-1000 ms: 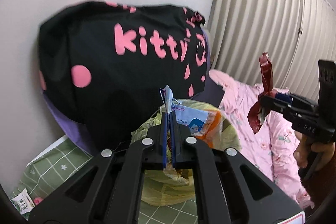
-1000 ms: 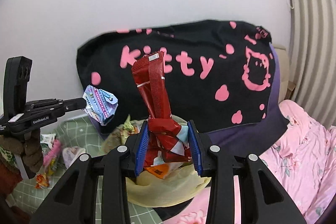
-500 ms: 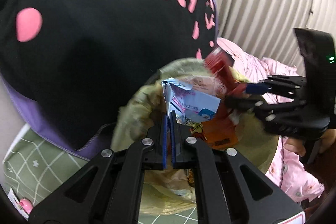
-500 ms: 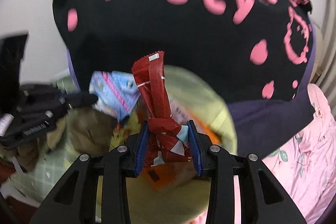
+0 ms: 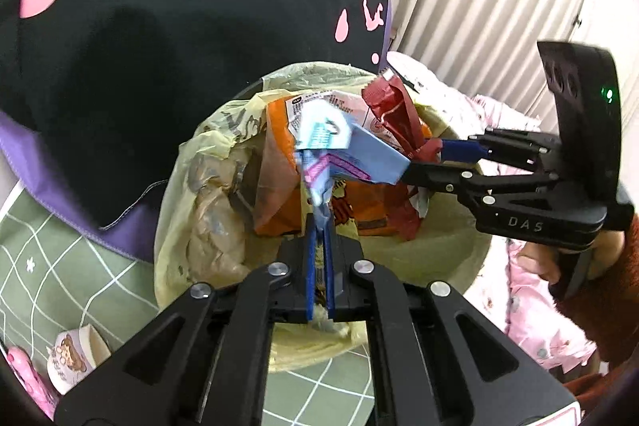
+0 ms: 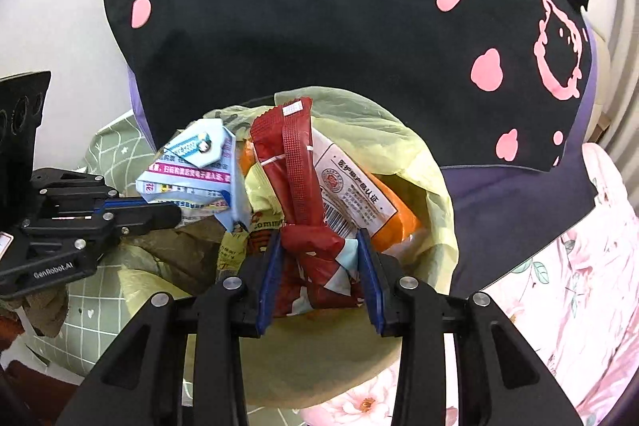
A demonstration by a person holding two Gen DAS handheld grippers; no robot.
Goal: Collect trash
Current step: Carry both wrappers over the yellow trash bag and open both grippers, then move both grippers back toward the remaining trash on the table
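We have moved both grippers down over the trash bag [image 5: 191,162] since a second ago. In the left view, our left gripper [image 5: 318,238] pinches the blue wrapper [image 5: 343,150] above it. In the right view, our right gripper [image 6: 319,258] squeezes the red wrapper [image 6: 295,162] over the bag.

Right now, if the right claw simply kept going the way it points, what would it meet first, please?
Probably the orange packet lying in the yellow-lined bin. The right claw is shut on a red wrapper just above it, though depth is unclear.
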